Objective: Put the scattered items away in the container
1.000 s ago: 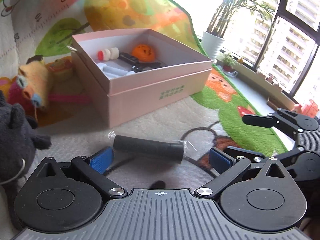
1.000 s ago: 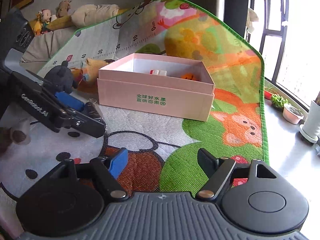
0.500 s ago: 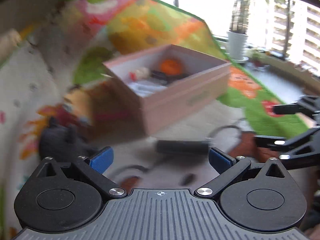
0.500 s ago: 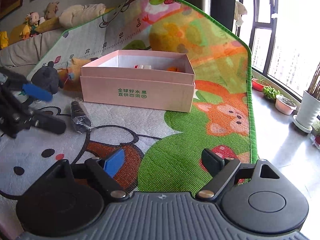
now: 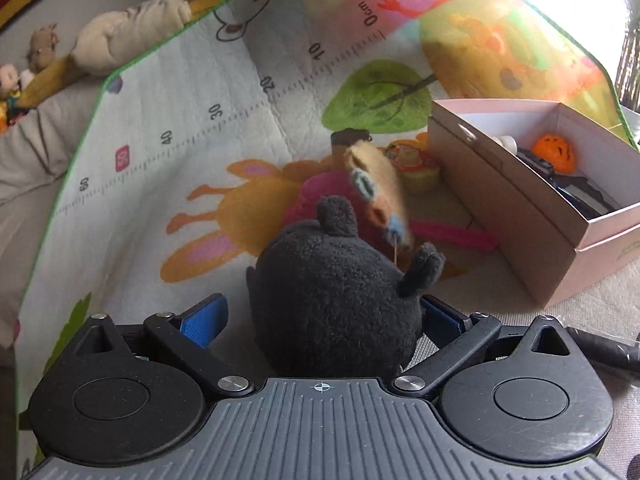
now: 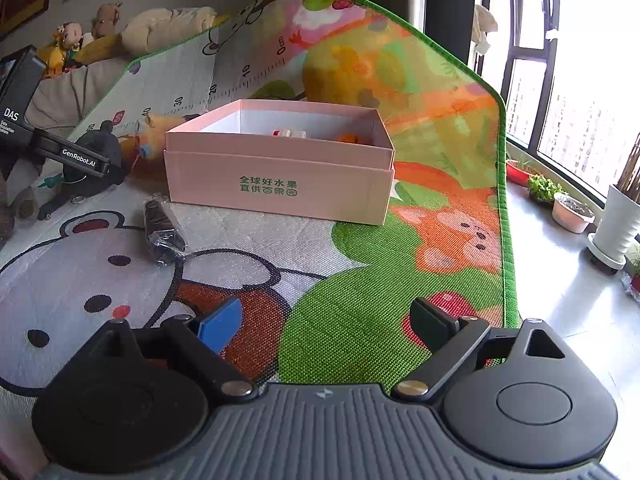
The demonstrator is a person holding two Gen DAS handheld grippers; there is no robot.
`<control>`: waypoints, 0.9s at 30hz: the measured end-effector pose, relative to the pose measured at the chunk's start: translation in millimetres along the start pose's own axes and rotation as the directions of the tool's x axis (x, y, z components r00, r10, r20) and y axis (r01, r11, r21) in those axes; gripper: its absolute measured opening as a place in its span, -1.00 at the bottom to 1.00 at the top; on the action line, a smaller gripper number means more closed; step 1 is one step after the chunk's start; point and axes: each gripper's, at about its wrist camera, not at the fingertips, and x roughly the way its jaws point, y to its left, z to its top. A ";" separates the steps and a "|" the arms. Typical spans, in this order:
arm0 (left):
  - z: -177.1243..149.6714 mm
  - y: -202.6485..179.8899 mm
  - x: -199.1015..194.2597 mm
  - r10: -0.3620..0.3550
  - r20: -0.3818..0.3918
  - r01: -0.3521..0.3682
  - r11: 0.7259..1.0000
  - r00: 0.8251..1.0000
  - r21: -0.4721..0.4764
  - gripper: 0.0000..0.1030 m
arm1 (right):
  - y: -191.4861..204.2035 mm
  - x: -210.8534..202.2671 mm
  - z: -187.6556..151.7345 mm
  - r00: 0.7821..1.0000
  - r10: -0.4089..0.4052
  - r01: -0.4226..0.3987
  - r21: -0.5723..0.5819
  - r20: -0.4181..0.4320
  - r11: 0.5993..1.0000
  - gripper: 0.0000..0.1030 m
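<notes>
The left gripper, tilted downward, has its blue pads spread around the black plush toy, left of the pink box. The right gripper hangs wide apart and empty, its jaws just opening, before that box

The left wrist view looks down, close over a black plush toy. The right wrist view faces the pink box from farther back; both views share it.

The left hand-held gripper stands open, tilted downward; the right hand-held gripper's jaws have just been opening, empty.
</notes>
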 end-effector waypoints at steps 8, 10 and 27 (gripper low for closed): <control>-11.3 -9.0 -18.5 -0.057 -0.004 0.057 0.998 0.998 0.041 0.55 | 0.0 0.1 -0.6 1.000 0.001 -0.001 -0.002 0.003 1.000 0.80; -16.9 -13.6 -29.4 -0.096 -0.010 0.096 0.994 0.995 0.049 0.55 | 0.1 0.2 -0.7 1.000 0.000 0.000 -0.001 0.005 1.000 0.82; -55.1 -47.1 -78.5 -0.221 -0.037 0.223 0.971 0.975 0.084 0.72 | 2.8 1.6 0.3 1.000 -0.005 0.005 -0.015 -0.002 1.000 0.87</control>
